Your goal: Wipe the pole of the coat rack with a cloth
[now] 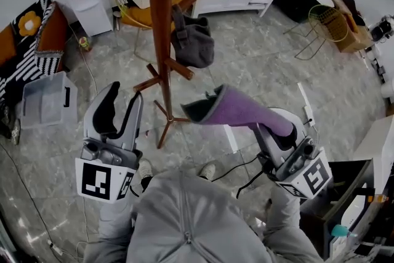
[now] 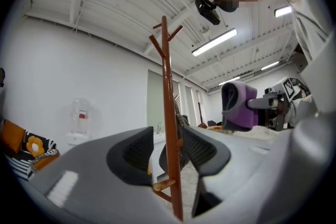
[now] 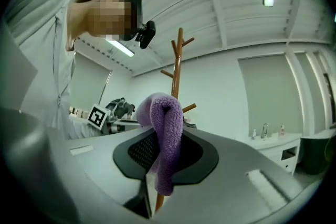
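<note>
Right tongs clamp purple cloth; left tongs gape empty. Grip looks shallow, hard to tell; cloth could drag free against pole.

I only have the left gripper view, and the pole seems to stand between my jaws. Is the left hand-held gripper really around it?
Observer: No. The head view shows the left hand-held gripper beside the pole, apart from it, jaws open on nothing.
Operator: Is the cloth on the pole?
Observer: Not yet; the head view shows a gap between the purple cloth and the pole.
Operator: Is it gripped?
Observer: Yes; in the right gripper view the right hand-held gripper has its jaws shut on it.
</note>
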Available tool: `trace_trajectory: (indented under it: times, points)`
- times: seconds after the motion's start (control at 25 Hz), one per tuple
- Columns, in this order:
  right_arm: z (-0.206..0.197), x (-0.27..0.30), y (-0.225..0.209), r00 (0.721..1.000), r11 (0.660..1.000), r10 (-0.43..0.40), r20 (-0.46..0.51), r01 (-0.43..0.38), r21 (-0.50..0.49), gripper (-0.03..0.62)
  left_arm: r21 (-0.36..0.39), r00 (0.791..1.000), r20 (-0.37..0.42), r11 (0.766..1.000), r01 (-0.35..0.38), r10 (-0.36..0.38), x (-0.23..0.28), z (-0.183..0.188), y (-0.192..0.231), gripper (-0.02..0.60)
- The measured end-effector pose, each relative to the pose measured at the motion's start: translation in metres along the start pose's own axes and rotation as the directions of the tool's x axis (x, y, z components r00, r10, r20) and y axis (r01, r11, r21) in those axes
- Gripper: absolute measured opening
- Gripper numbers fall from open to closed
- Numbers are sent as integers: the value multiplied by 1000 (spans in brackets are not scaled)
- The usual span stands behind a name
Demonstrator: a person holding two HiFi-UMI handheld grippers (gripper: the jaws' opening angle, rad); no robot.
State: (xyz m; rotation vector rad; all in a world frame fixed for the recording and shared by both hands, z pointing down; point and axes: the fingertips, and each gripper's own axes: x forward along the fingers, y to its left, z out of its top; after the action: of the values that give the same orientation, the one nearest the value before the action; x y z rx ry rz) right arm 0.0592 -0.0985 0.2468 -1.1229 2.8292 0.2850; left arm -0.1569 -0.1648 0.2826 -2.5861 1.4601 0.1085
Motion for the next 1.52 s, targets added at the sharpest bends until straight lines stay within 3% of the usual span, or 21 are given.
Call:
trace_trajectory:
  times: [0.12,0.28,0.48,0.68,1.52]
  points:
    - [2,-2,-11,994,995,-78,79,73,64,54,10,1000,-4,1000,-16,16,-4,1,2,184]
    - [-1,-3,-30,962,967,-224,154,201,154,54,19,999,-11,999,-42,43,-13,1,9,184]
    - [-13,-3,-45,918,913,-356,176,301,276,55,22,996,-26,997,-80,80,-27,0,21,184]
    - [-24,-3,-57,880,868,-448,156,386,313,55,24,994,-36,994,-106,107,-36,-1,31,184]
    - [-43,-19,-65,837,810,-542,79,495,316,55,23,995,-26,996,-91,91,-27,1,31,184]
